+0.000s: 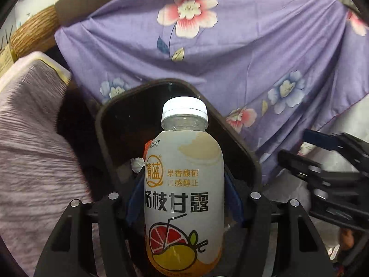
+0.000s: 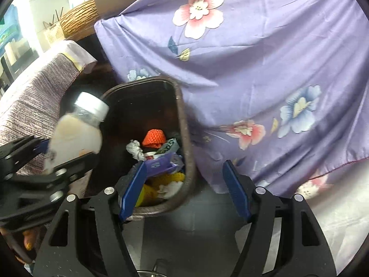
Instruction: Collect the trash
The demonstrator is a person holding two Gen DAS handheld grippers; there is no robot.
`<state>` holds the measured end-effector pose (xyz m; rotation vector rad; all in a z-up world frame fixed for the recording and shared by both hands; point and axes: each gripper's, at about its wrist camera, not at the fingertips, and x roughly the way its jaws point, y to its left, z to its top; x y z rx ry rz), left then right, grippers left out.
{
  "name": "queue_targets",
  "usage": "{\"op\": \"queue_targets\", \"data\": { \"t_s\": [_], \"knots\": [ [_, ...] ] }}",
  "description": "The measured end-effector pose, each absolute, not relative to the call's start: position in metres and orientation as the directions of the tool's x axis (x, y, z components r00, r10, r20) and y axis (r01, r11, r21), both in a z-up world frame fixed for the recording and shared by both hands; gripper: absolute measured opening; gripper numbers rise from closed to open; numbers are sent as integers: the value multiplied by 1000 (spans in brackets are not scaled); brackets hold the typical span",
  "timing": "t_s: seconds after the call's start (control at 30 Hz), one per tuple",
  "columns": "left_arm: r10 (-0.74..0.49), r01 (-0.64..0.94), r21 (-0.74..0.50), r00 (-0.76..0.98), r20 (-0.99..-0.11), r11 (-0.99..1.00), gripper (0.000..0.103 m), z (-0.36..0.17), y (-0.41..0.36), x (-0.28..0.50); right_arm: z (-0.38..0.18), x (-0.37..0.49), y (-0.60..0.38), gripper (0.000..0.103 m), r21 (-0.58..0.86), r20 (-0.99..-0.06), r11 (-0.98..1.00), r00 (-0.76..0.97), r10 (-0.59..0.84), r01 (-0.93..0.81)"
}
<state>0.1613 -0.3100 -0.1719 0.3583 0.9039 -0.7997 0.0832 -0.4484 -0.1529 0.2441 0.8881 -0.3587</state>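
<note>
Left gripper point(image 1: 184, 198) clamps a plastic drink bottle point(image 1: 184, 191) by its body, 2 blue ribbed pads point(image 1: 233, 198) pressed on either side, black angular frame behind them. Bottle shape: rounded cylinder, white ribbed screw cap point(image 1: 184, 109), clear neck, matte printed sleeve with a grapefruit graphic. Long axis runs straight out along the fingers, cap end leading, pointing away from the tongs and down at the bin. Bin point(image 1: 244, 147) sits just ahead of and below the left tongs: dark brown, rounded-rectangle mouth, smooth glossy inner wall. Right gripper point(image 2: 184, 189) holds nothing, jaws set wide, blue pads point(image 2: 235, 191) well apart; near rim of the bin point(image 2: 184, 124) and bare grey floor show between them. From the right wrist view the left gripper point(image 2: 53, 159) is off to the left, tilted steeply, bottle point(image 2: 76, 136) angled cap-up toward the bin's left rim, not yet inside. Bin contents ahead of the right tongs: orange foam net point(image 2: 153, 137), crumpled white paper point(image 2: 135, 150), purple wrapper point(image 2: 159, 165), yellow foam net point(image 2: 167, 180). Beyond both tongs hangs a purple cloth point(image 2: 265, 69), thin, creased, printed with pink and blue flowers. Left of the bin, a lilac ribbed textile point(image 2: 34, 106) drapes over furniture. Far left beyond it, a woven wicker basket point(image 2: 78, 20). Fingertips point(image 2: 28, 240) show at the lower left under the left gripper, blurred.
</note>
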Motion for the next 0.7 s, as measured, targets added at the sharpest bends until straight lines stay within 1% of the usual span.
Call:
{"op": "queue_targets", "data": {
  "t_s": [0.23, 0.37, 0.43, 0.5, 0.7],
  "knots": [
    [-390, 734, 0, 360, -847, 679, 61, -203, -329, 178, -154, 69, -451, 68, 47, -795, 906, 565, -220, 420],
    [-361, 731, 25, 366, -858, 681, 63, -210, -335, 182, -154, 65, -449, 69, 50, -798, 903, 560, -220, 426],
    [-365, 730, 28, 374, -853, 683, 77, -210, -337, 183, -154, 64, -448, 69, 45, -799, 904, 559, -224, 426],
    [-380, 729, 24, 385, -841, 684, 83, -205, -335, 182, -152, 61, -448, 69, 34, -797, 903, 557, -234, 428],
    [-431, 738, 8, 404, -807, 675, 86, -178, -329, 168, -144, 55, -447, 69, 11, -785, 898, 561, -264, 439]
  ]
}}
